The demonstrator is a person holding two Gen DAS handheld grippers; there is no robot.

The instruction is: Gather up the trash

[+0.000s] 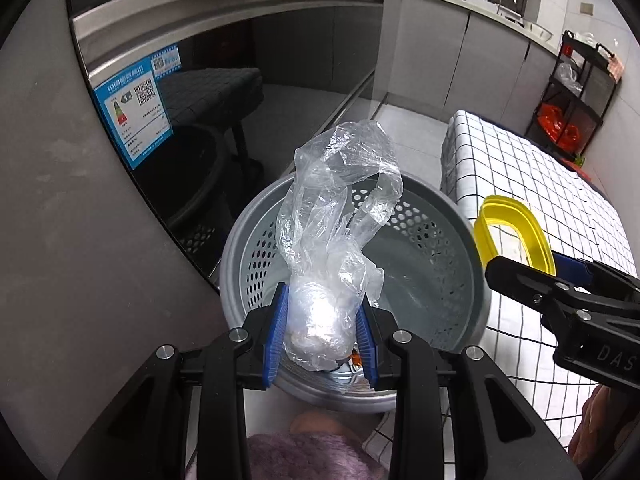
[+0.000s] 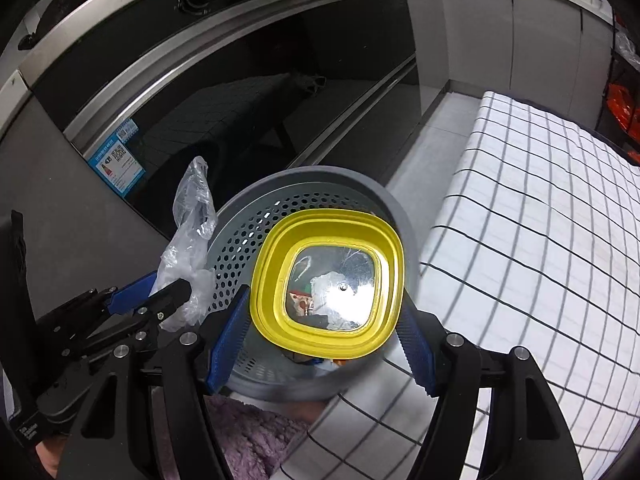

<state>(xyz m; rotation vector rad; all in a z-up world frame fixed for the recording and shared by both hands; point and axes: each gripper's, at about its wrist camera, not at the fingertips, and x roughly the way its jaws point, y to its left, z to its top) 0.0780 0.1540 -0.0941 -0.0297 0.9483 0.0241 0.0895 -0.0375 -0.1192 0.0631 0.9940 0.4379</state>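
- Left wrist view: left gripper [image 1: 322,330] clamped on a crumpled clear plastic bag [image 1: 336,216], blue pads pressing the wadded lower end from both sides, jaws only narrowly apart
- bag's loose top stands up above the pads, over the grey perforated bin [image 1: 256,240], near its left rim
- bin sits on the floor between the dark glass oven door [image 1: 224,92] and the edge of the checked tablecloth [image 1: 528,168]
- right gripper [image 1: 516,276] enters from the right edge of this view, yellow container [image 1: 516,232] at its tip, over the bin's right rim
- Right wrist view: right gripper [image 2: 320,340] holds the yellow container [image 2: 326,276], pads on its left and right sides, jaws fairly wide
- container's open side faces the camera, clear bottom showing scraps in the bin [image 2: 320,184] below
- left gripper [image 2: 168,300] with bag [image 2: 190,236] at the bin's left rim
- purple fuzzy fabric [image 2: 248,432] at bottom edge, can't tell what it is
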